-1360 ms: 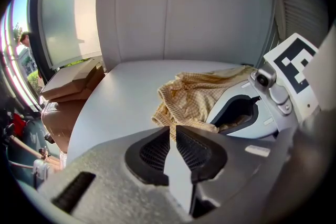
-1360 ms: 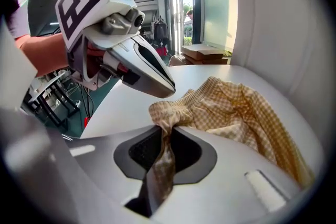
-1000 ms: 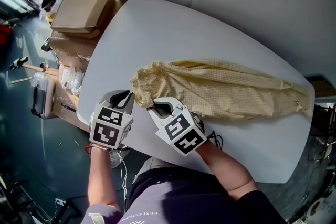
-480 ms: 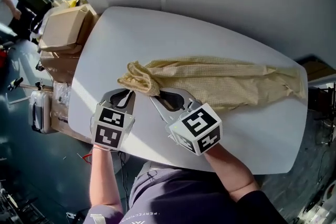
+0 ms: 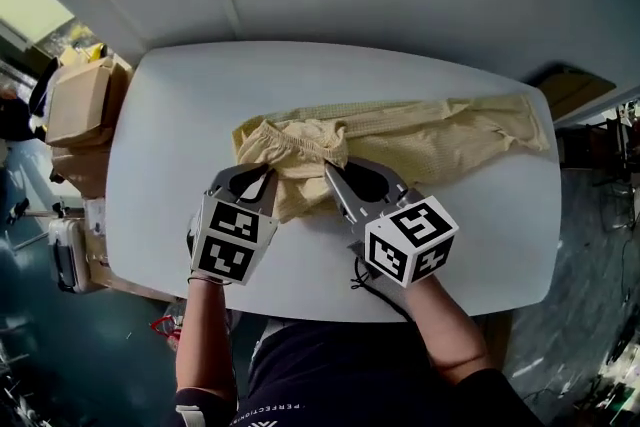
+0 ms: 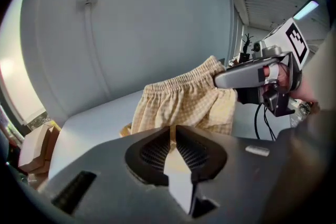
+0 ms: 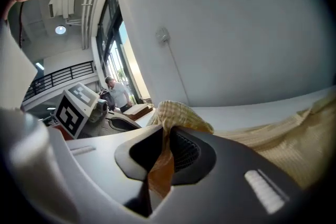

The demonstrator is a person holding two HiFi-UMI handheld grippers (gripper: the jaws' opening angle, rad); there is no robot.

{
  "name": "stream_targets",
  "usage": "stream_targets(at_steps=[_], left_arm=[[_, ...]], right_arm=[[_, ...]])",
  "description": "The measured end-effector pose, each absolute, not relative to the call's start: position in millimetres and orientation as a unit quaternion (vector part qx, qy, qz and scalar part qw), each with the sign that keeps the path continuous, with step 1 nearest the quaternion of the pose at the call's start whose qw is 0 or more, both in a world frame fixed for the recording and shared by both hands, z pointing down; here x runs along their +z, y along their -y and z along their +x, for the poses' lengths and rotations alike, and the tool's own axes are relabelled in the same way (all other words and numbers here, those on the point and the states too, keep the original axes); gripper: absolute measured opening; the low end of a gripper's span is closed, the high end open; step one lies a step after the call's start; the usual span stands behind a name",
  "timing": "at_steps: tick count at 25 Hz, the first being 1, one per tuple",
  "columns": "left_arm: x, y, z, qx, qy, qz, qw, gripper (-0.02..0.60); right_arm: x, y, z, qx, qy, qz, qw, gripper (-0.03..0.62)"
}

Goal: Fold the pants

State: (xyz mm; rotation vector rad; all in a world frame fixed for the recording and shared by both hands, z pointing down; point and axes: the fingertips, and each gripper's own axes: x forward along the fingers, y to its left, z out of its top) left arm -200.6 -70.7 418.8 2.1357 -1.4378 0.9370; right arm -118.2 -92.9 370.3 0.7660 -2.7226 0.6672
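Head view: box (image 5: pixel 80 101) apart from pants (image 5: pixel 420 141)

Grey left gripper (image 5: pixel 255 183) and right gripper (image 5: pixel 345 180), black ribbed pads (image 6: pixel 153 155), black-and-white marker cubes (image 5: pixel 228 240), black cable (image 5: pixel 365 280) beneath the right, dark top (image 5: pixel 330 375) at six o'clock

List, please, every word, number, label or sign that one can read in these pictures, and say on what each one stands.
"PERFECTION...": small upside-down print on the person's dark shirt, head view; it seems to read so, and its end is too small to tell.
Left marker cube and right marker cube: black-and-white square patterns only, no letters.
Cardboard box and pants: no readable print.
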Motion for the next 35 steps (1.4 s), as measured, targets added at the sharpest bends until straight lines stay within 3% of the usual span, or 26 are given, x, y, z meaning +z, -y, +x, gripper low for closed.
stream_targets(at_steps=[5,11,18,24,35], left_arm=[[440.9,84.3,-159.0,0.367,0.492,0.766,0.188,0.040],[444.7,90.1,-141.8,0.390,0.491,0.760,0.168,0.037],[435.5,74.3,-147.7,0.388,0.491,0.759,0.182,0.032],[455.0,65.4,-149.4,0.384,0.469,0.766,0.214,0.023],[483.9,52.5,-144.2,0.404,0.433,0.770,0.236,0.020]], right_arm=[[424.0,111.3,-54.6,0.270,0.894,0.321,0.159,0.032],[455.9,107.3,-26.6,0.303,0.870,0.333,0.201,0.049],[432.3,107.1,-19.5,0.261,0.887,0.317,0.212,0.135],[394.7,122.9,-3.6,0.191,0.887,0.373,0.193,0.144],[434.7,140.3,-116.3,0.142,0.907,0.232,0.321,0.164]])
